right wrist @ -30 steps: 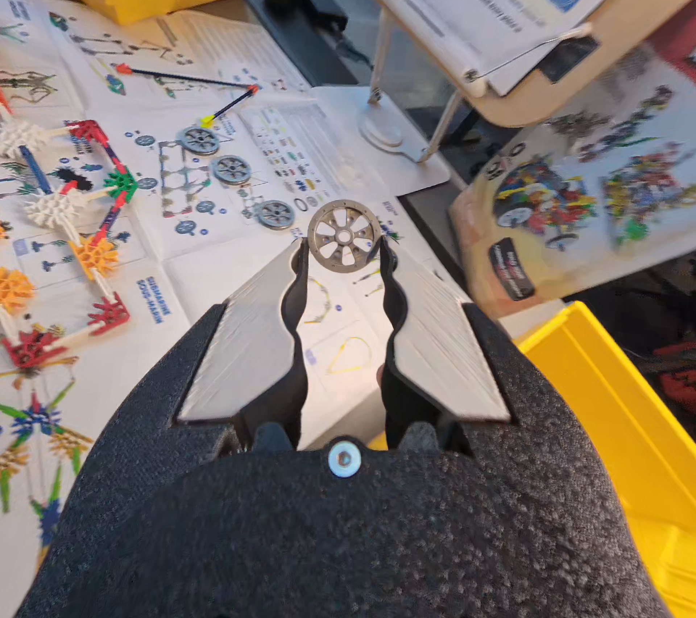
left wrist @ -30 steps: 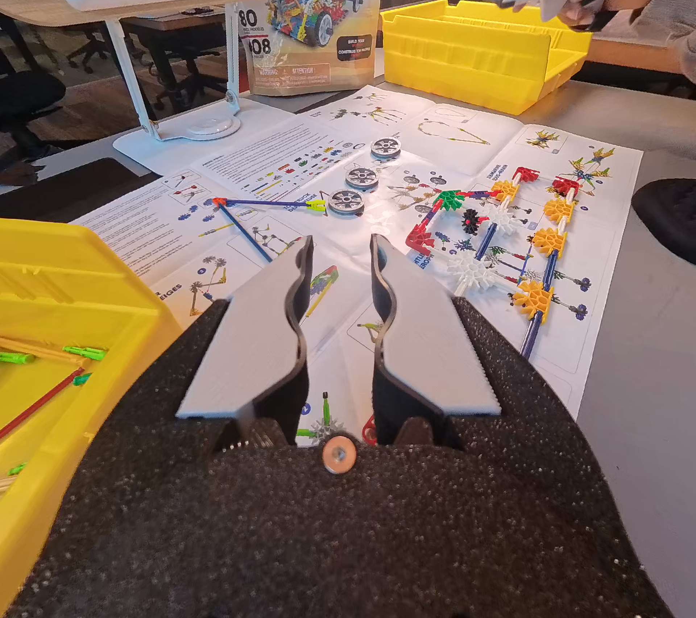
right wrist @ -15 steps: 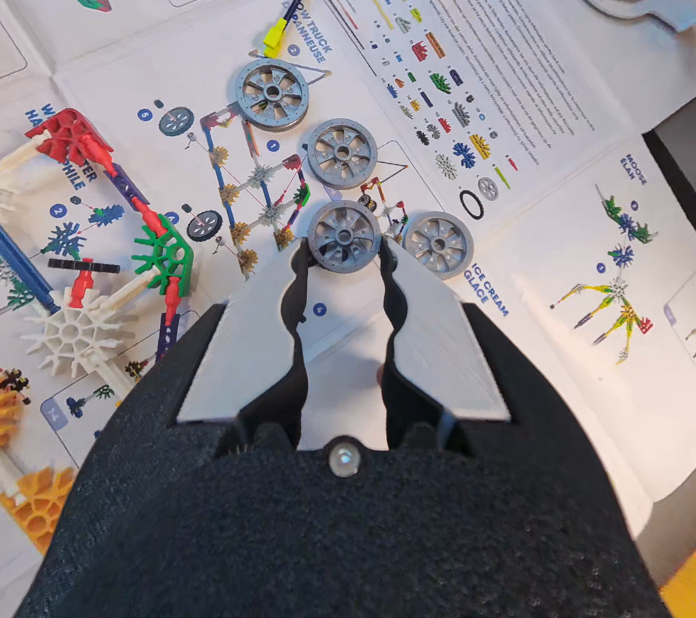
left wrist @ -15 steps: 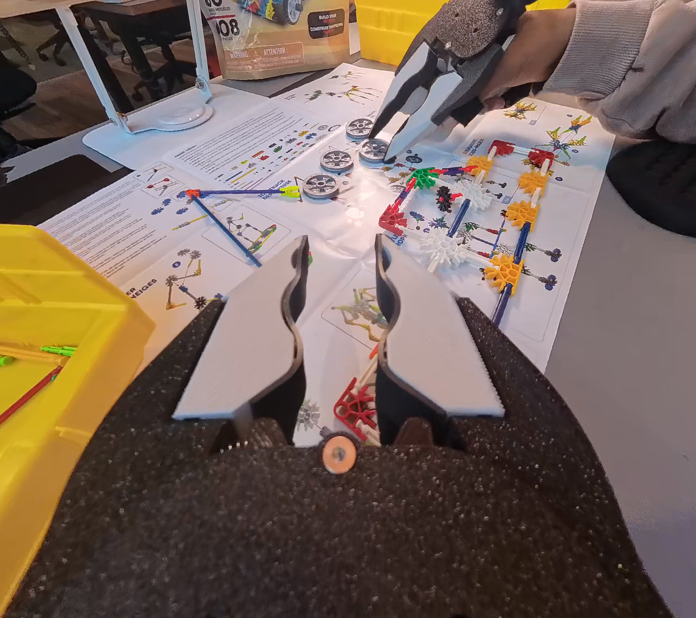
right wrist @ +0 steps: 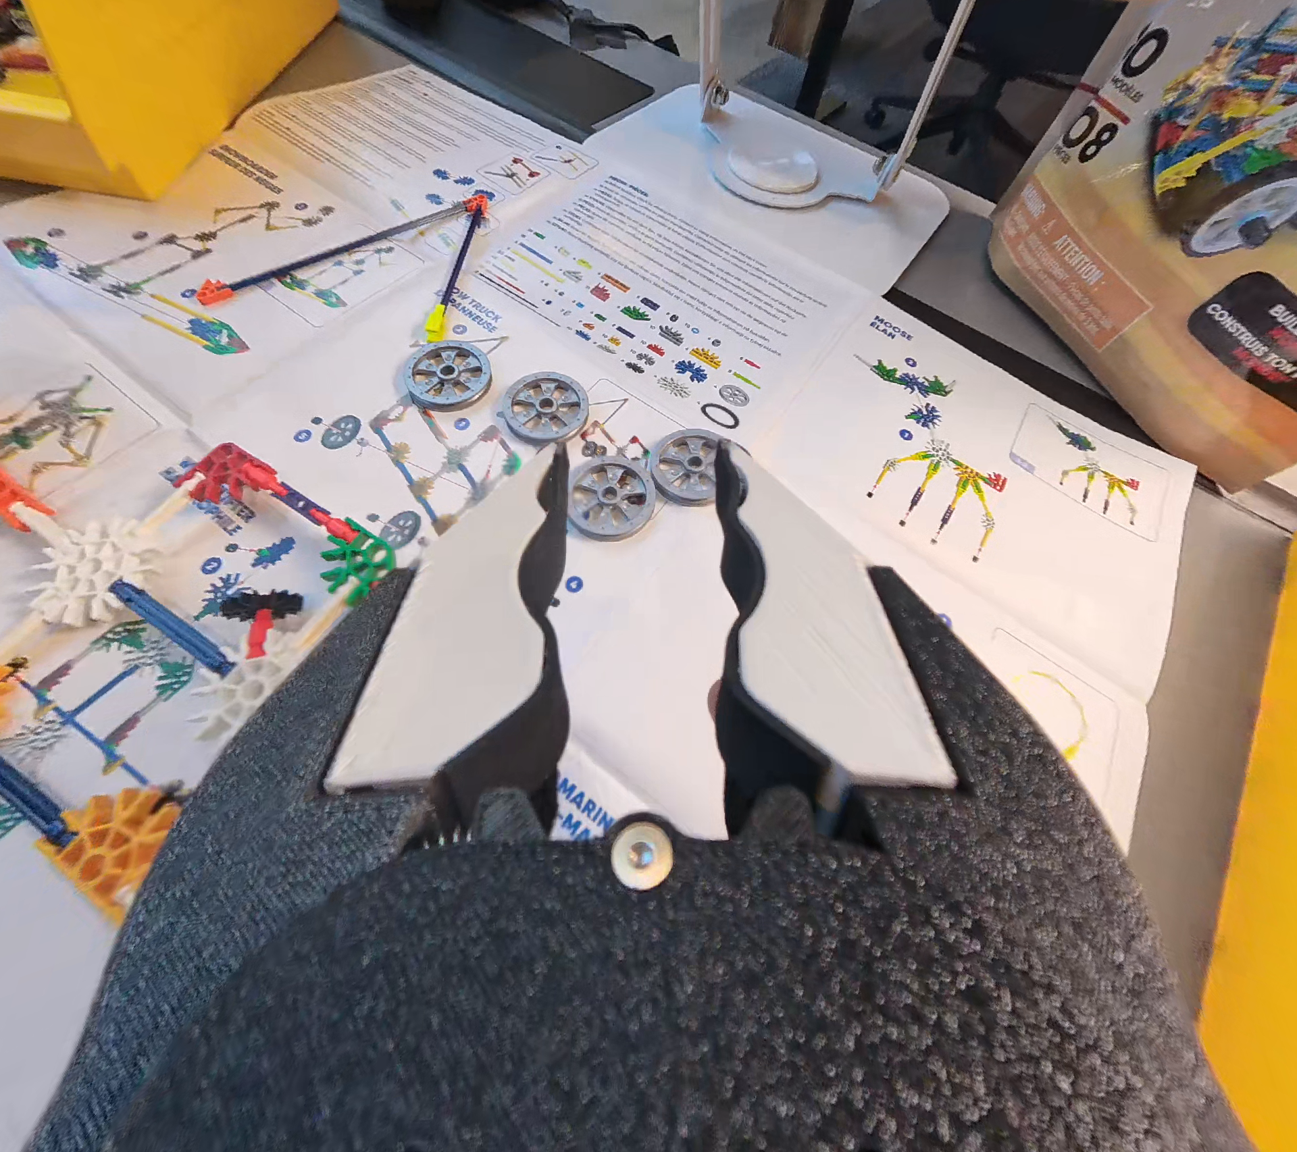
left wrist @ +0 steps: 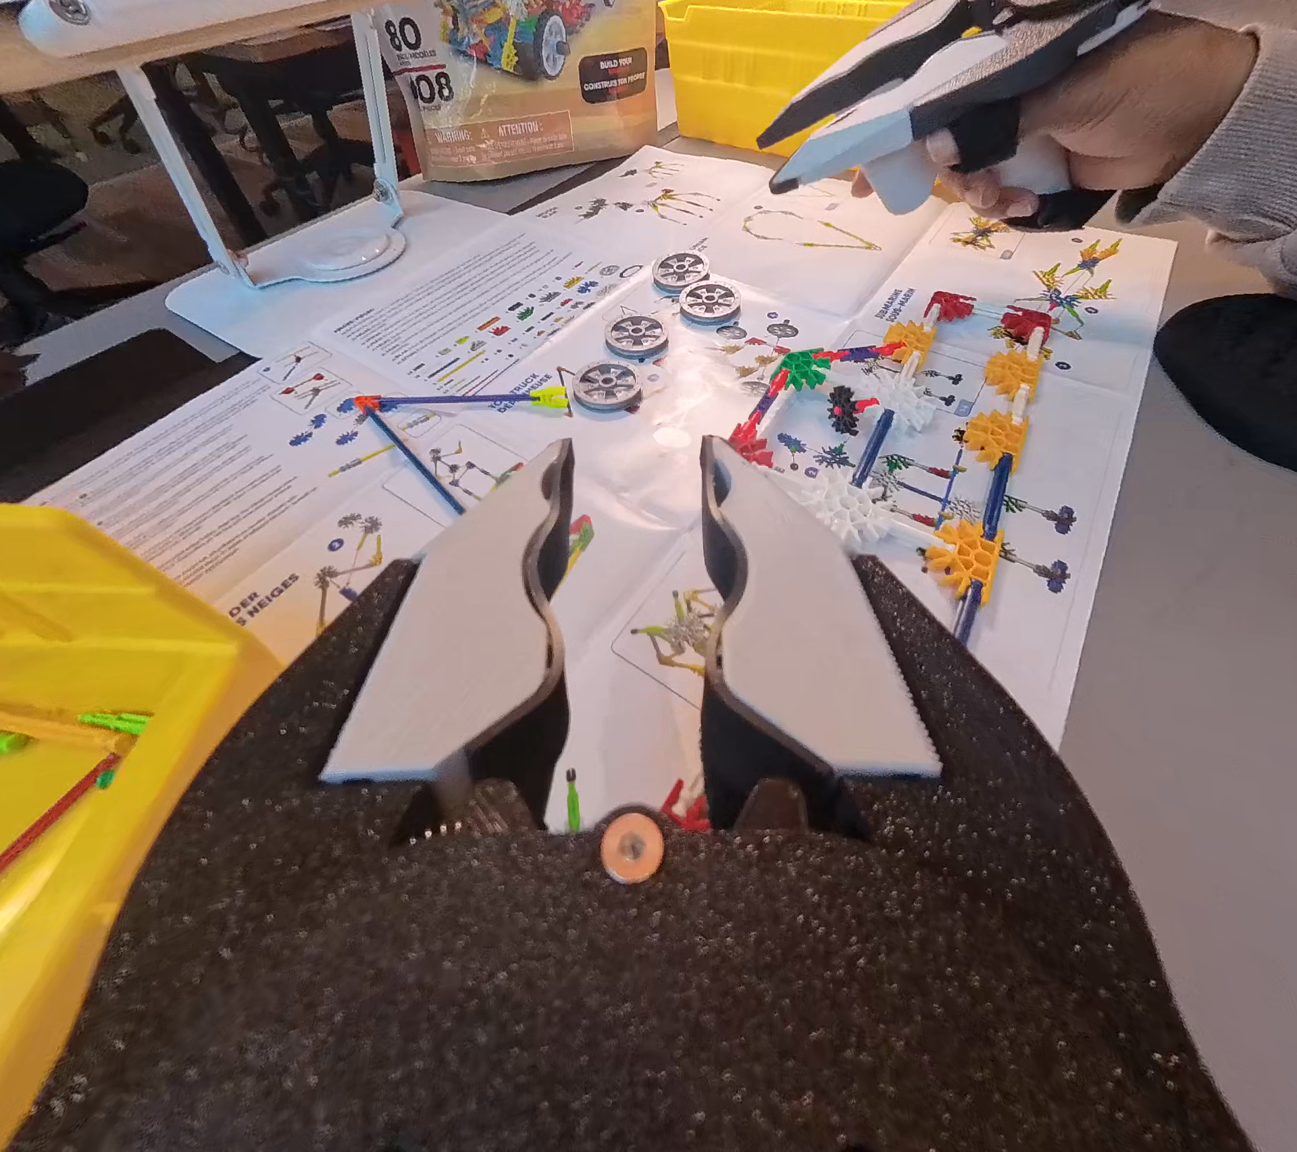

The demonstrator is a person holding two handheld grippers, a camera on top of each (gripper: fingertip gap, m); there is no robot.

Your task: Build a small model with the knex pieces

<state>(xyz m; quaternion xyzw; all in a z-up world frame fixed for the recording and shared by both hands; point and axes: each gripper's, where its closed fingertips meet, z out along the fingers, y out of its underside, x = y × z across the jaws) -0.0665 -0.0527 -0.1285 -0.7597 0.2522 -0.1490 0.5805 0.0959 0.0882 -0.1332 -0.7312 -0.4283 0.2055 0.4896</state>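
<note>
Several grey spoked wheels lie in a loose row on the unfolded instruction sheet. My right gripper is open and empty, hovering just above the two nearest wheels; it also shows in the left wrist view, raised above the sheet. My left gripper is open and empty, low over the sheet, short of the wheels. A rod-and-connector model with white, orange, red and green pieces lies to its right. Two blue rods joined at an orange connector lie to the left of the wheels.
A yellow bin with loose rods stands at the near left, another yellow bin at the back. The kit box and a white document stand stand behind the sheet. A person's hand holds the right gripper. My hands' fingertips stand some 20 cm from each other.
My right gripper brought a grey wheel down, set it beside the others, opened and lifted back. My left gripper stayed open and barely moved.
</note>
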